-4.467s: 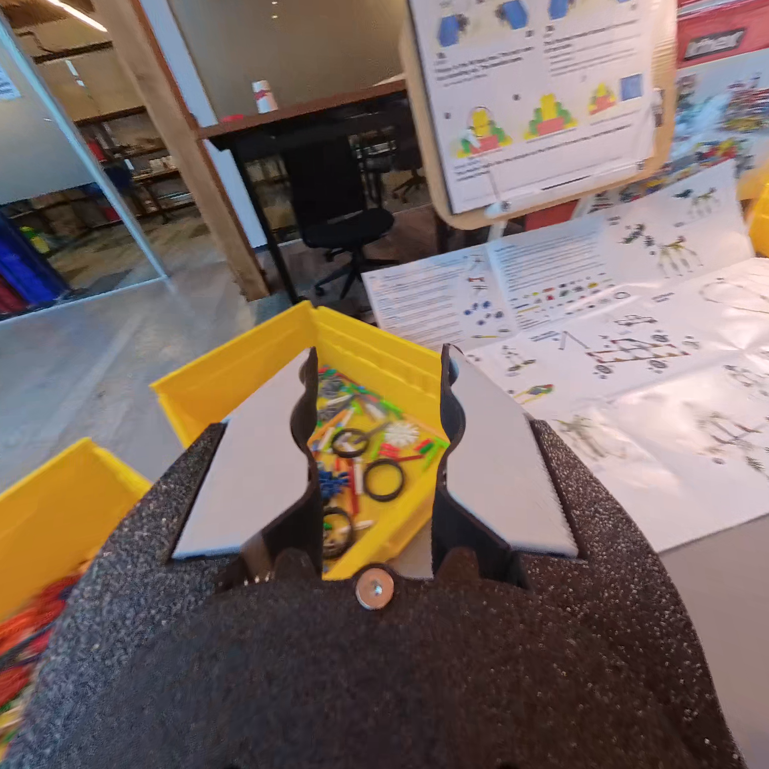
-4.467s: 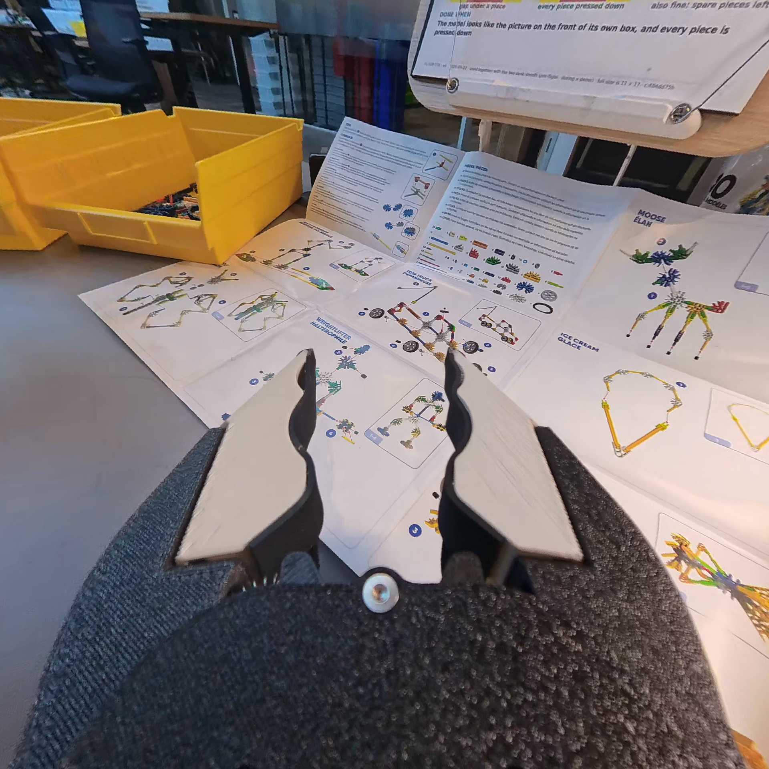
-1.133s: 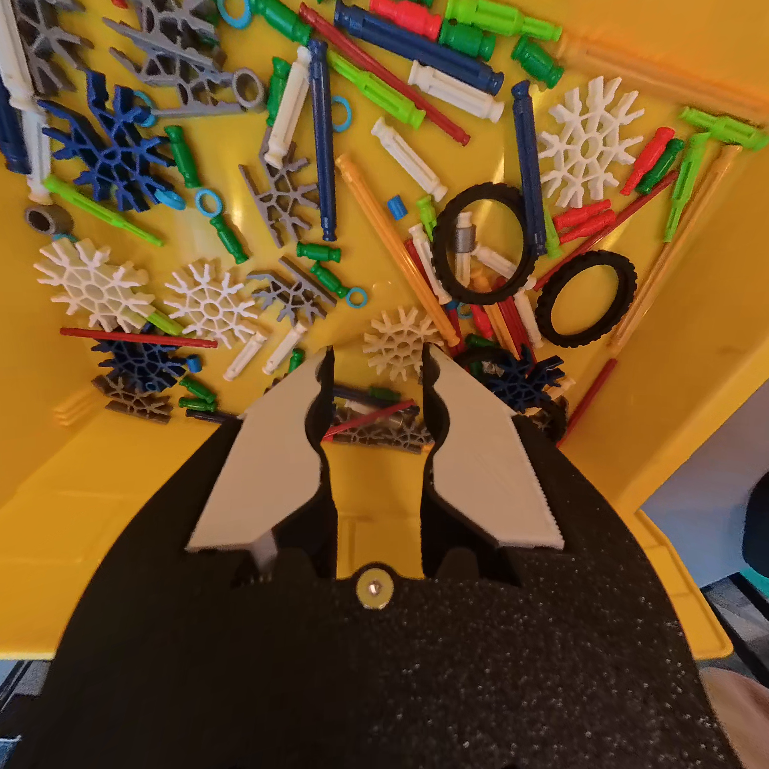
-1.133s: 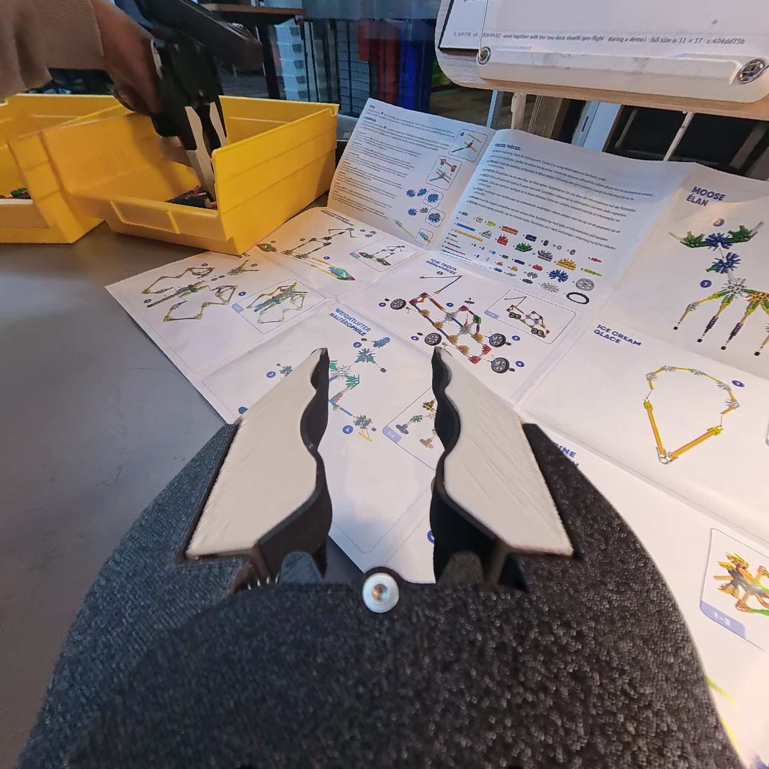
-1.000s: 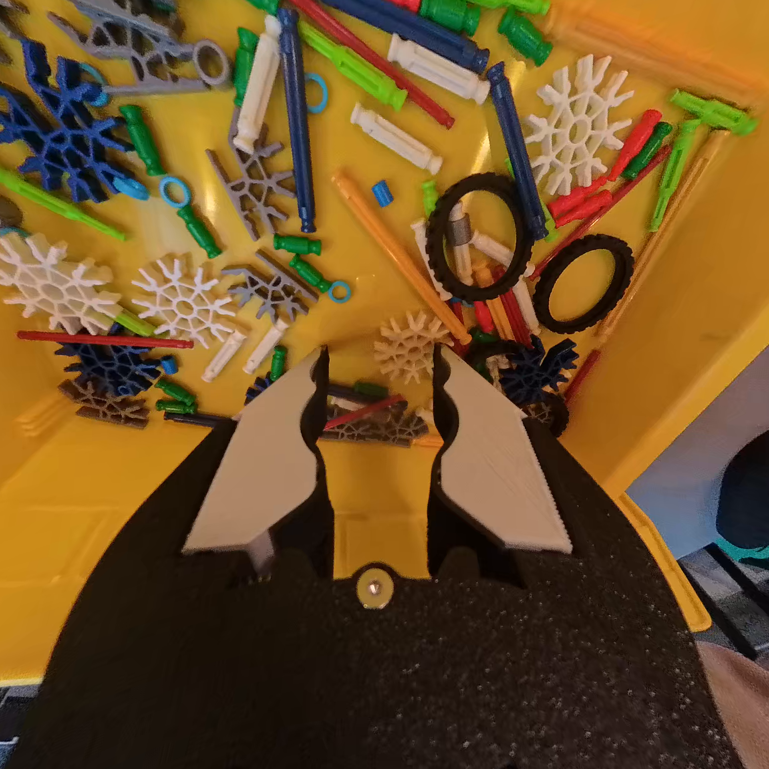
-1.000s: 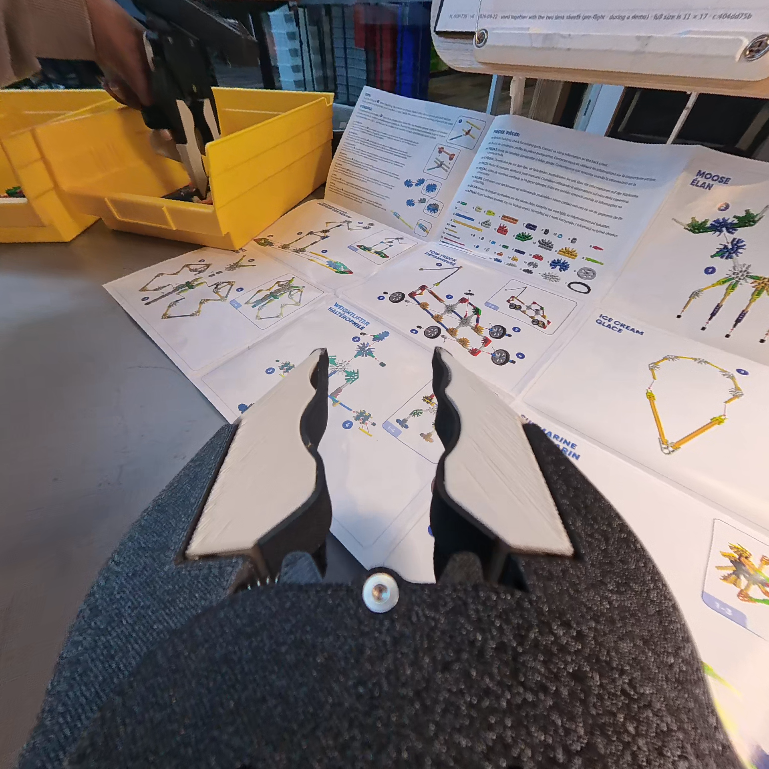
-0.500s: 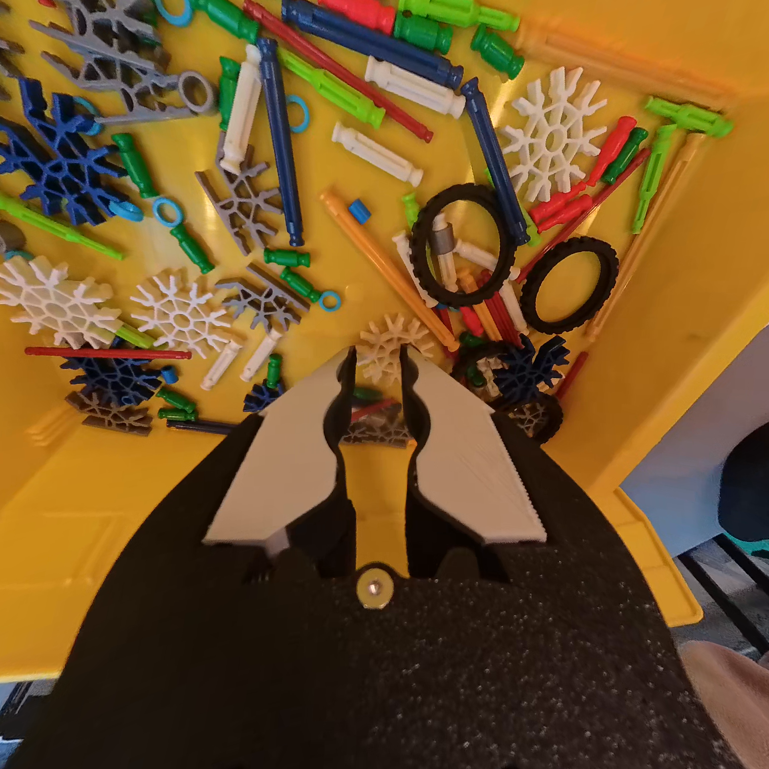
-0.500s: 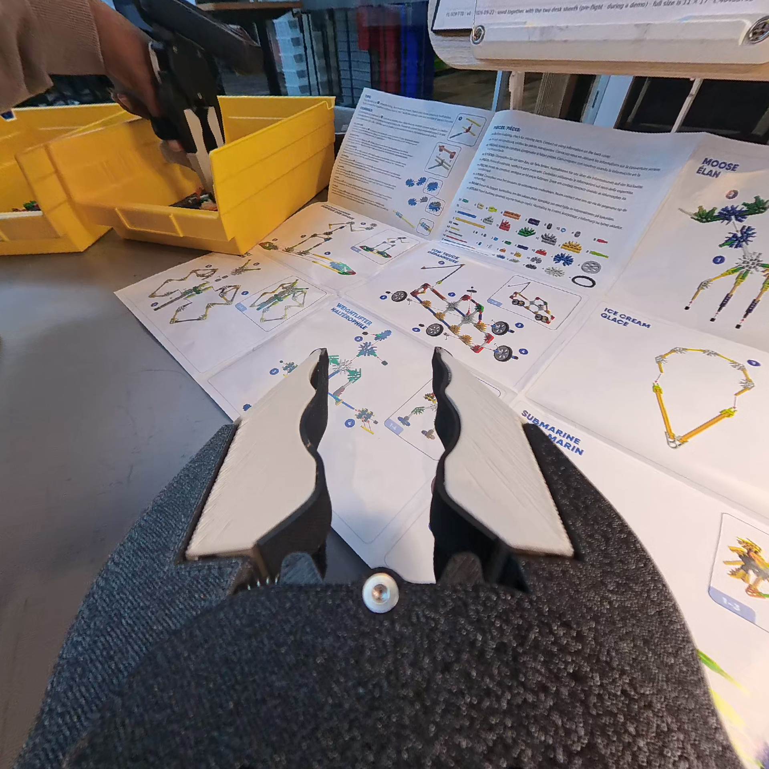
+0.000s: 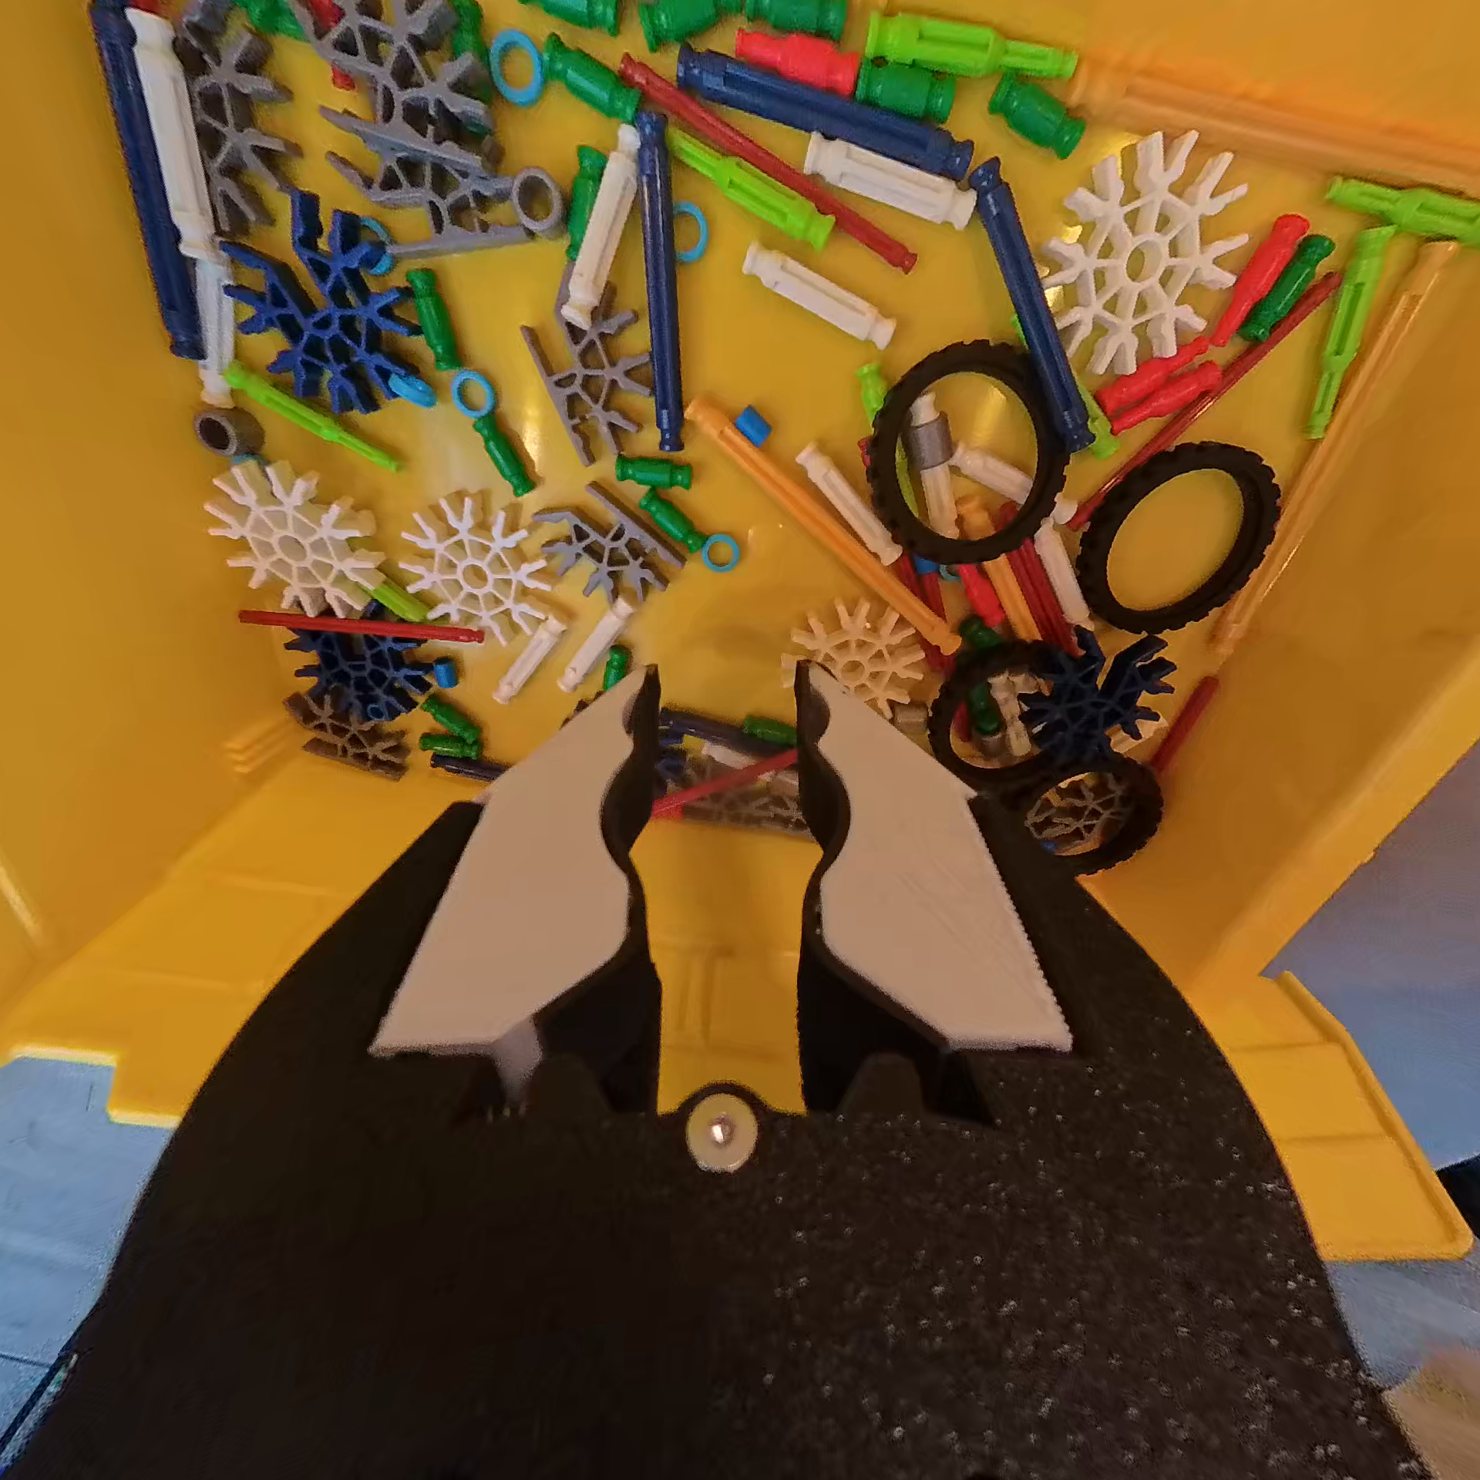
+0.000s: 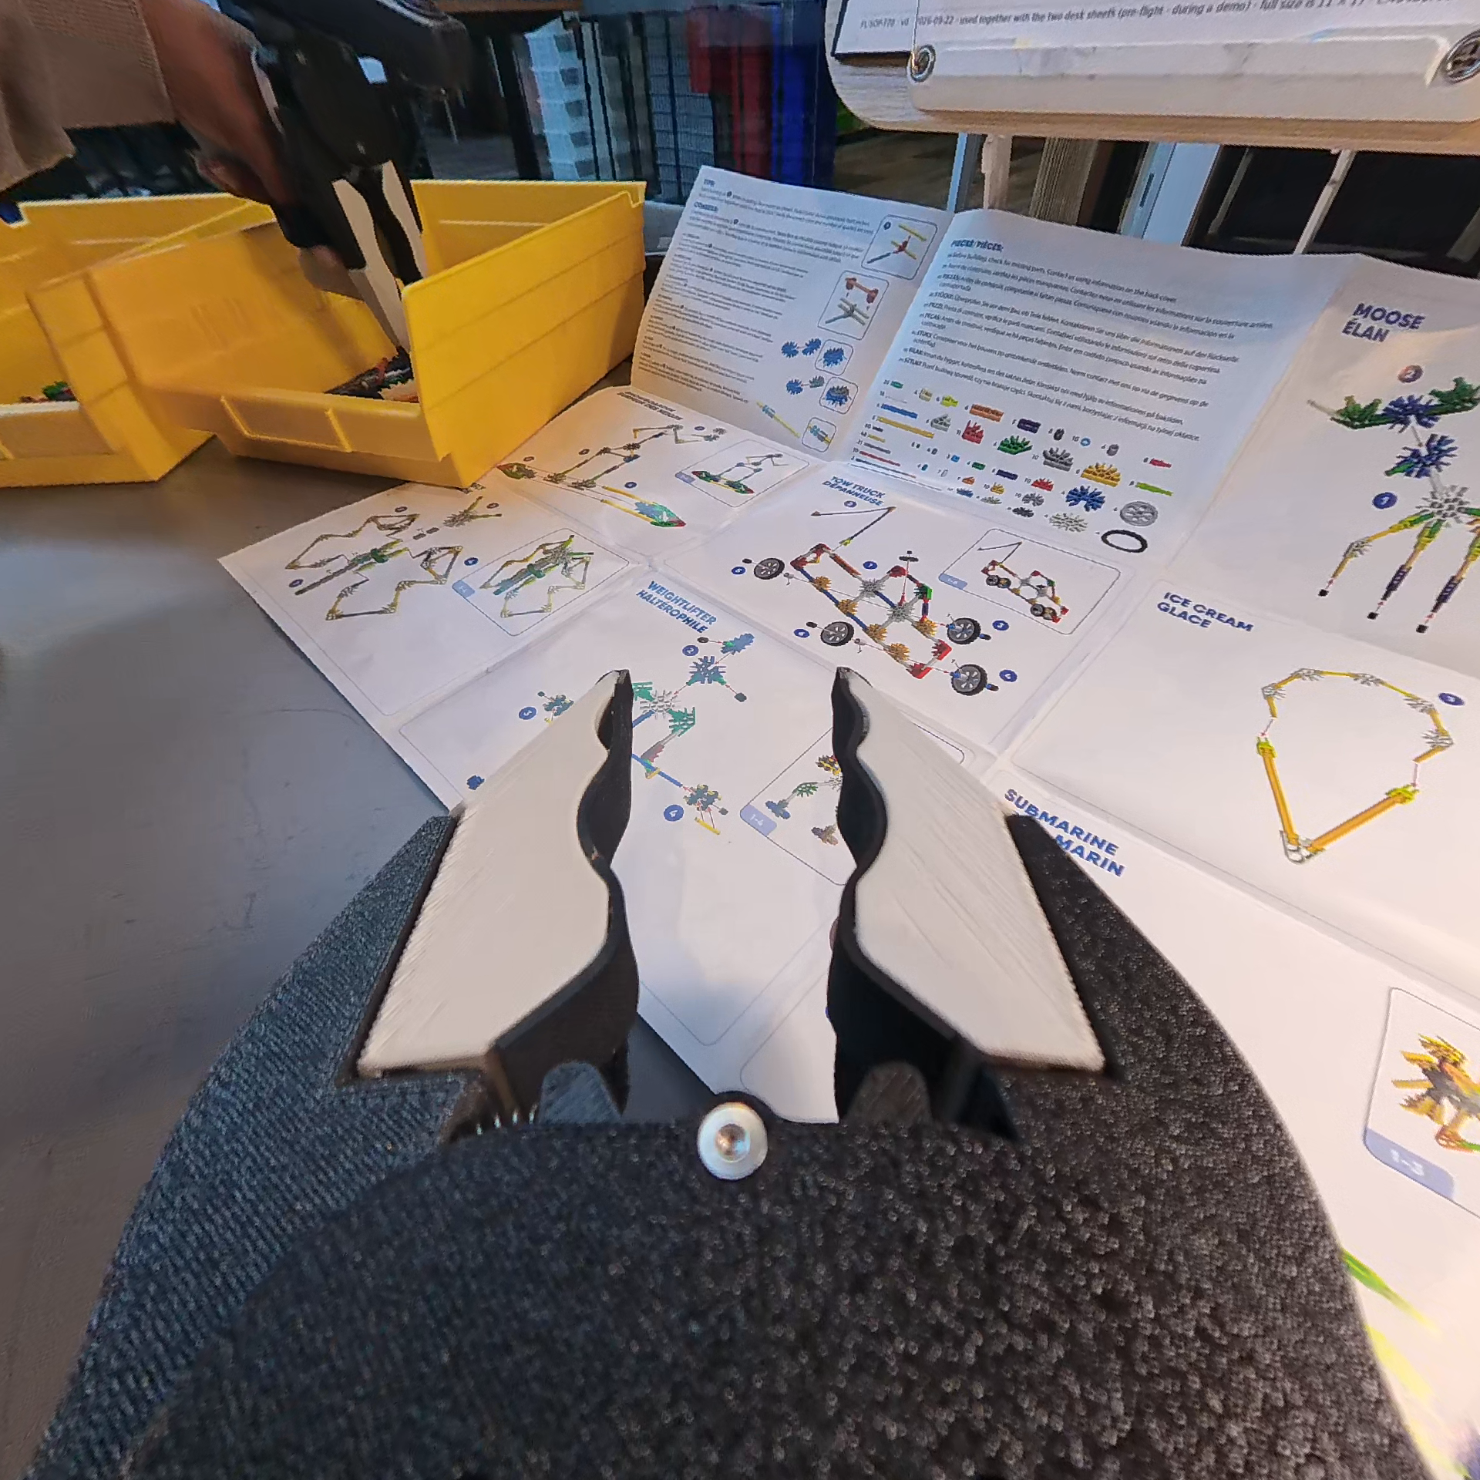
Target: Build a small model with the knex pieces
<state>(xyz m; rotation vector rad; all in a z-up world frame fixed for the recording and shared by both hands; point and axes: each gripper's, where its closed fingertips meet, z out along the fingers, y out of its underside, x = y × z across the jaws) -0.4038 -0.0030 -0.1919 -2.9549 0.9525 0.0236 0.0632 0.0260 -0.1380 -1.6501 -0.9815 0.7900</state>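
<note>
My left gripper [image 9: 723, 681] is open and empty, pointing down into a yellow bin [image 9: 144, 921] of plastic rods and snowflake connectors. A cream snowflake connector [image 9: 861, 653] lies just right of its right fingertip [image 9: 809, 689], possibly touching it. A thin red rod [image 9: 721, 789] crosses under the gap between the jaws. My right gripper [image 10: 729, 681] is open and empty, held above a large unfolded instruction sheet [image 10: 1161, 801] on the grey table. The right wrist view also shows the left gripper [image 10: 376, 240], held by a hand, inside the bin [image 10: 520, 320].
Two black tyres [image 9: 965, 452] [image 9: 1177, 536] and a wheel [image 9: 1093, 813] lie in the bin's right part. A second yellow bin [image 10: 80, 432] stands at the far left. A wooden clipboard stand [image 10: 1161, 72] overhangs the sheet. Bare grey table [image 10: 160, 801] lies left of the sheet. The left gripper's tips are roughly 50 cm from the right gripper's.
My left gripper's jaws, half shut at the cream connector half a second ago, have opened wide; the connector now lies beside the right fingertip. The right gripper has barely moved.
</note>
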